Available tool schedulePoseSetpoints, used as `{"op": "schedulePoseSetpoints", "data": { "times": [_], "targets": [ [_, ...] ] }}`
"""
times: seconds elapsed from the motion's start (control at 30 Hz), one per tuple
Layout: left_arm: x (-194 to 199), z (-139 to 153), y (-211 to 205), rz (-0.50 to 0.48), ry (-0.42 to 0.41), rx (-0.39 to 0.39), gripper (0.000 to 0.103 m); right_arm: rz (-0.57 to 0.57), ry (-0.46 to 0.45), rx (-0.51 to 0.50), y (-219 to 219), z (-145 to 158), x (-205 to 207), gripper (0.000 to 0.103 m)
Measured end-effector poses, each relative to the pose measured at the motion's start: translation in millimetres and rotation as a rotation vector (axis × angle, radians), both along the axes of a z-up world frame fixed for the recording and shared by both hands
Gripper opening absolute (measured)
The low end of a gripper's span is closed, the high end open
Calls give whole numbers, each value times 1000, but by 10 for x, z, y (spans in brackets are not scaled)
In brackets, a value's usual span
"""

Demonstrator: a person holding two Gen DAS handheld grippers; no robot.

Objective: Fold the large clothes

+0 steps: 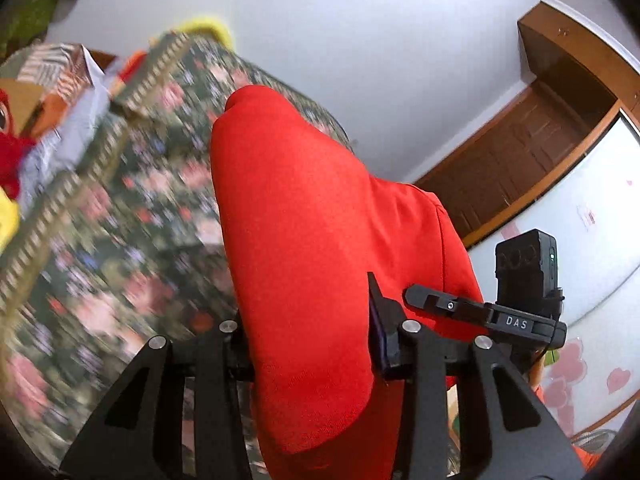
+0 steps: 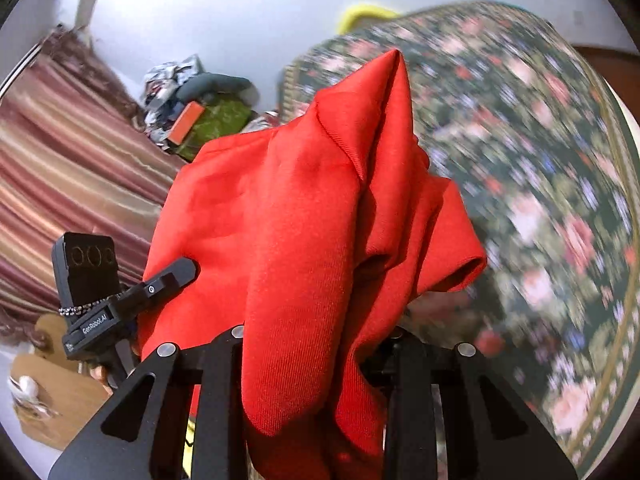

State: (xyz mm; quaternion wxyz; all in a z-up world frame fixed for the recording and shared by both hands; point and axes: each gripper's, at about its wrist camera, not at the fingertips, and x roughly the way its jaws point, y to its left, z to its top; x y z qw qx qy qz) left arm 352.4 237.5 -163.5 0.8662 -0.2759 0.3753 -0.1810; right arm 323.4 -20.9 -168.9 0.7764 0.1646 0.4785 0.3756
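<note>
A large red garment [image 1: 296,216] hangs stretched between my two grippers above a bed with a dark floral cover [image 1: 120,208]. My left gripper [image 1: 308,344] is shut on one part of the red cloth, which drapes over and hides its fingertips. My right gripper [image 2: 316,360] is shut on another part of the same garment [image 2: 304,208], which bunches in folds over its fingers. The other gripper shows in each view: the right one in the left wrist view [image 1: 416,296], the left one in the right wrist view [image 2: 184,270]. The floral cover [image 2: 540,184] is motion-blurred.
Stuffed toys and piled items [image 1: 44,112] lie at the bed's far left. A brown wooden door [image 1: 516,160] and white wall are on the right. A striped curtain [image 2: 60,152] and a heap of clothes [image 2: 200,108] stand left of the bed.
</note>
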Motion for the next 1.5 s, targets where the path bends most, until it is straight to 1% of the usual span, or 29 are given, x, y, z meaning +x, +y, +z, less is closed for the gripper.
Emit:
{"op": "schedulePoseSetpoints", "data": {
  "times": [0.13, 0.23, 0.33, 0.37, 0.47, 0.53, 0.63, 0.67, 0.73, 0.8, 0.83, 0.87, 0.9, 0.97, 1.0, 1.07, 1.13, 1.2, 1.27, 1.33, 1.43, 1.47, 1.5],
  "targets": [
    [151, 67, 418, 43, -8, 27, 39, 19, -18, 11, 340, 7, 155, 25],
    [272, 12, 679, 63, 3, 52, 39, 34, -17, 0, 680, -95, 333, 25],
    [444, -159, 909, 89, 37, 65, 39, 44, -10, -19, 925, -265, 446, 25],
    [516, -247, 996, 99, 55, 66, 39, 45, -5, -24, 973, -309, 471, 25],
    [686, -521, 1215, 117, 108, 66, 39, 35, 37, -29, 1187, -598, 645, 25],
    [796, -714, 1289, 117, 139, 99, 39, 25, 60, -38, 1279, -740, 725, 25],
    [927, -988, 1370, 131, 194, 134, 39, 11, 109, -72, 1444, -1068, 866, 25],
    [967, -1102, 1401, 134, 214, 144, 40, 4, 122, -80, 1466, -1121, 863, 25],
    [1034, -1338, 1440, 142, 272, 187, 40, -20, 169, -85, 1491, -1315, 899, 25],
    [1066, -1536, 1458, 138, 324, 223, 43, -35, 209, -92, 1480, -1488, 890, 26],
    [1054, -1648, 1470, 139, 345, 235, 48, -36, 207, -102, 1468, -1516, 862, 27],
    [1018, -1675, 1474, 147, 344, 238, 53, -31, 192, -121, 1456, -1511, 827, 29],
    [976, -1703, 1508, 163, 335, 232, 55, -16, 161, -153, 1450, -1493, 794, 31],
    [871, -1688, 1567, 200, 316, 226, 63, 1, 107, -211, 1431, -1421, 718, 35],
    [810, -1667, 1587, 222, 311, 243, 66, 6, 75, -238, 1416, -1386, 689, 36],
    [708, -1641, 1589, 249, 304, 295, 73, 3, 22, -295, 1369, -1323, 602, 45],
    [563, -1589, 1557, 259, 296, 342, 76, 0, -11, -339, 1319, -1336, 580, 52],
    [458, -1528, 1529, 269, 292, 355, 76, -2, -30, -373, 1241, -1335, 516, 55],
    [320, -1489, 1514, 285, 284, 368, 77, -7, -41, -400, 1146, -1319, 448, 60],
    [198, -1449, 1490, 302, 278, 378, 77, -3, -59, -422, 1101, -1282, 369, 61],
    [11, -1384, 1438, 321, 277, 372, 77, 12, -117, -481, 1039, -1176, 185, 61],
    [-40, -1362, 1404, 316, 289, 382, 77, 16, -139, -494, 985, -1107, 109, 61],
    [-83, -1345, 1368, 318, 301, 412, 77, 12, -151, -501, 958, -1047, 52, 61]
  ]
}}
